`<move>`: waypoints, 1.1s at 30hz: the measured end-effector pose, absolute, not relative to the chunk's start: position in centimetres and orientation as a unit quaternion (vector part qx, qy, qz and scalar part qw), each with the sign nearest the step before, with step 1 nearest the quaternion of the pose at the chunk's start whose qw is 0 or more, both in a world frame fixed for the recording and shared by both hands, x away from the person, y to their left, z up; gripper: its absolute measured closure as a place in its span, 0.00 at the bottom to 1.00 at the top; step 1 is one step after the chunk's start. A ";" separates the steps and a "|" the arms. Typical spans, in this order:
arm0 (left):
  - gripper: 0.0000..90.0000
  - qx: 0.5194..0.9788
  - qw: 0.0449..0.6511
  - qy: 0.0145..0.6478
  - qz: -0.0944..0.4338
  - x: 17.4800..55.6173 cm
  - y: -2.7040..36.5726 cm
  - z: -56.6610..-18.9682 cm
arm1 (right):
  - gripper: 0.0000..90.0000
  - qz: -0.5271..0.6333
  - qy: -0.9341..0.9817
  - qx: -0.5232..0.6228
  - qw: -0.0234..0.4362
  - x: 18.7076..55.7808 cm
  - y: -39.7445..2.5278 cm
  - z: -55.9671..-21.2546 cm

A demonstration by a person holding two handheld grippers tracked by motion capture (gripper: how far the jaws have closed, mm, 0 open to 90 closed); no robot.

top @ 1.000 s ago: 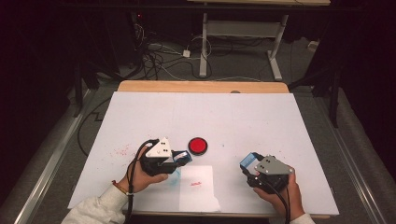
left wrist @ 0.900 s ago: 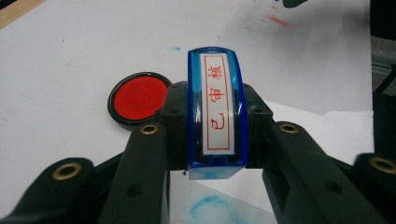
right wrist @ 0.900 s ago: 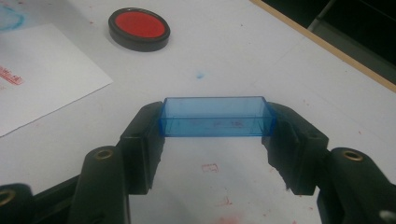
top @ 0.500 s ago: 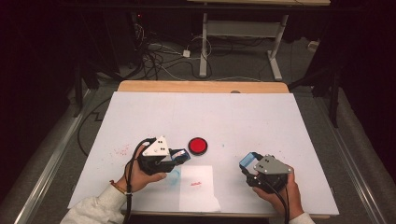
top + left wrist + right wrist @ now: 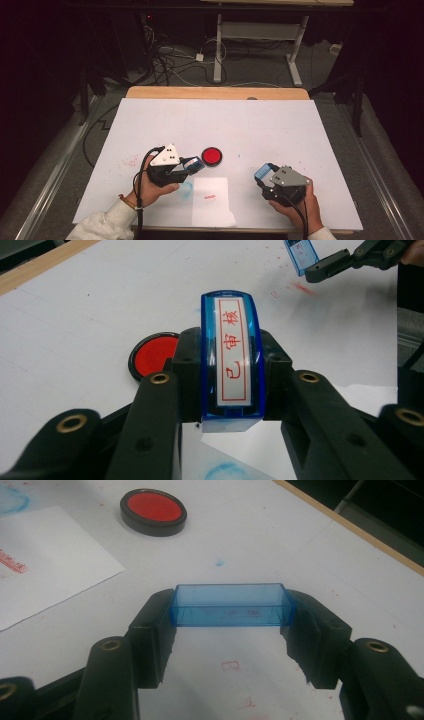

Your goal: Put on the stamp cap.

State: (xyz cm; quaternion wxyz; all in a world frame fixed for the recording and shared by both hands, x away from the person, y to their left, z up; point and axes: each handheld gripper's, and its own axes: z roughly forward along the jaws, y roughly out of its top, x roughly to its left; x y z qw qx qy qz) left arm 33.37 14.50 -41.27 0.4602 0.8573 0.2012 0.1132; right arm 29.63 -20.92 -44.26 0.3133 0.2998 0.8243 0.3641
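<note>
Stamp [image 5: 231, 360] sitting clenched in left tool [image 5: 192, 164], nearing ink pad [image 5: 211, 156]; right tool [image 5: 230, 625] gripping blue cap [image 5: 231, 605]. Paper [image 5: 212, 200] bearing one red imprint, possibly prior stamping; re-inking, capping apparently remaining.

Table [image 5: 300, 130]: carries all items listed below.
Ink pad [image 5: 212, 155]: near the table's middle, just right of the left gripper [image 5: 192, 163].
Paper sheet [image 5: 212, 207]: at the near edge, in front of the ink pad, between the two grippers.
Stamp [image 5: 231, 357]: between the left gripper's jaws.
Stamp cover [image 5: 229, 604]: between the jaws of the right gripper [image 5: 263, 173], right of the paper sheet.
</note>
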 end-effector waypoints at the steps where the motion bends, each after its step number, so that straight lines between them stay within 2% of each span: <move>1: 0.75 0.857 0.460 0.202 0.113 33.4 14.4 -41.3 | 0.45 0.365 0.824 0.300 0.312 29.7 -20.9 -44.3; 33: 0.75 0.836 0.487 0.233 0.099 35.1 13.1 -40.7 | 0.45 0.375 0.834 0.265 0.306 30.3 -16.1 -44.4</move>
